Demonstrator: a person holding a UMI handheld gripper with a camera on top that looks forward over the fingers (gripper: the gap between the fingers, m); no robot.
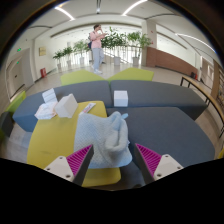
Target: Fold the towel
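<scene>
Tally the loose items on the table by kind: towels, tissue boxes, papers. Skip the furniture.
Towel: 1, light blue, bunched just ahead of the gripper, whose fingers stand open and apart from it.
Tissue box: 1, white, beyond the towel.
White paper or cloth pieces: 2, lying together beyond the left finger; what they are is unclear.
Total: 4
</scene>
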